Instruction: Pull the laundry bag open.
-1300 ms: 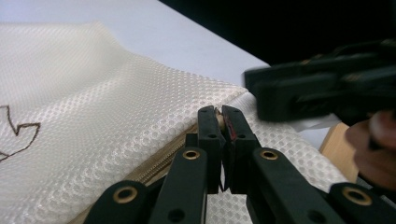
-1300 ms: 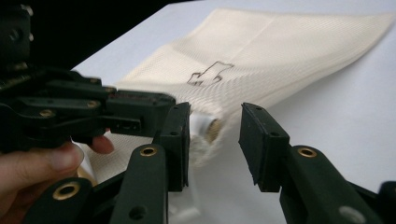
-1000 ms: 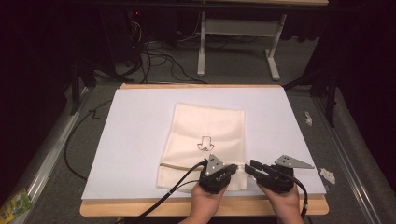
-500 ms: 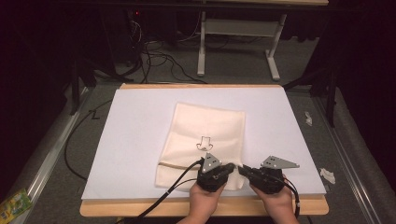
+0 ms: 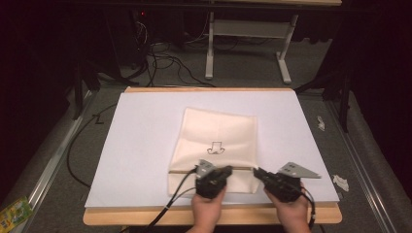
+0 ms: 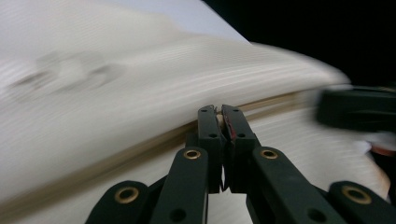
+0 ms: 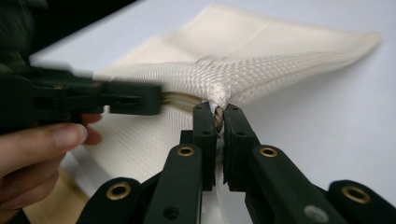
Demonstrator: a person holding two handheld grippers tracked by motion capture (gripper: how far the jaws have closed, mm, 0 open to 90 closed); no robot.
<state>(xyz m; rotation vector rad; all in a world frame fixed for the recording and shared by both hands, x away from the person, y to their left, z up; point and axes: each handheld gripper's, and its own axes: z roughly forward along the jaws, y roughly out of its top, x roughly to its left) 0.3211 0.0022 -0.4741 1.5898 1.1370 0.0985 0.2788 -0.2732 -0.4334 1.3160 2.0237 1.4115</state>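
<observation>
1. Since a second ago the right gripper (image 5: 258, 173) has slid in from the outer side toward the cloth bag (image 5: 218, 141), and both hands have drawn slightly nearer the table's front edge.
2. That cream bag, with a small drawn mark on it, lies flat on the white sheet (image 5: 141, 145), around the middle and toward the near side. A fold line or seam crosses it close to the person.
3. Right gripper's view: its jaws are pinched tight on a bunched bit of the bag's woven edge (image 7: 218, 100), with a brownish strip caught between them.
4. Left gripper (image 6: 222, 122), in its own view: jaws closed together right on the tan band (image 6: 140, 144) along the fold; it appears to hold the fabric there, though blur makes the bite hard to judge.
5. Judged from this, the step is a two-point grab of the near edge, probably to lift or fold it.
6. To do it well, both grips should stay level and rise together, keeping the edge taut between them so the cloth does not sag or slip out.
7. Underneath, the wooden table (image 5: 209, 89) frames the sheet.
</observation>
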